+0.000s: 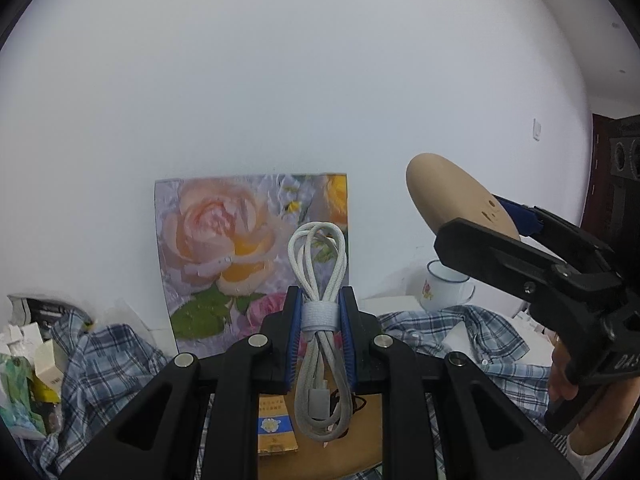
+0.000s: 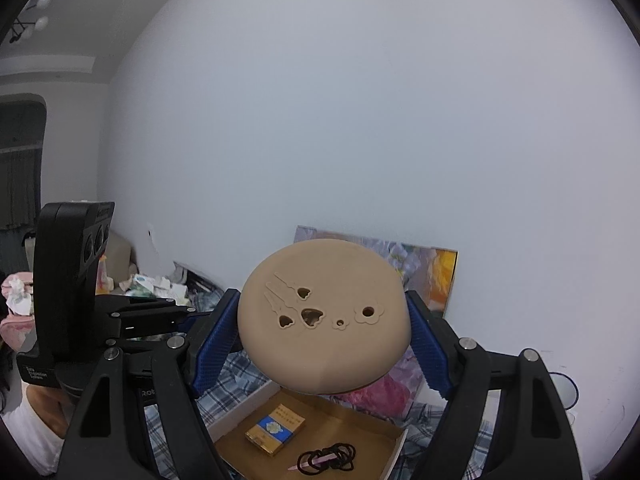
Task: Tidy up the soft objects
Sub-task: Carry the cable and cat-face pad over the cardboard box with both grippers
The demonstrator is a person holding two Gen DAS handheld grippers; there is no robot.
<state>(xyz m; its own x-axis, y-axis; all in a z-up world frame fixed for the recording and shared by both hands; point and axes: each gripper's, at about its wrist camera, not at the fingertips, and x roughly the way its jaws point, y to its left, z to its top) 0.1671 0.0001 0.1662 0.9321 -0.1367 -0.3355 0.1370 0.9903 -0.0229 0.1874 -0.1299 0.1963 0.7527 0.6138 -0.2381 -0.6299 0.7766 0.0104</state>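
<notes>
Coiled white cable [image 1: 320,320]: light, limp; left claw [image 1: 320,340] clamped at its strap. Tan silicone pad [image 2: 324,316]: soft, squashy; right claw [image 2: 324,344] grips its rim.

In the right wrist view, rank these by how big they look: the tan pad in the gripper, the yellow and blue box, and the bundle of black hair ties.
1. Tan pad, largest, though it sits nearest the camera.
2. Yellow and blue box.
3. Black hair ties, spread almost as wide as the box, so that gap is small.
</notes>
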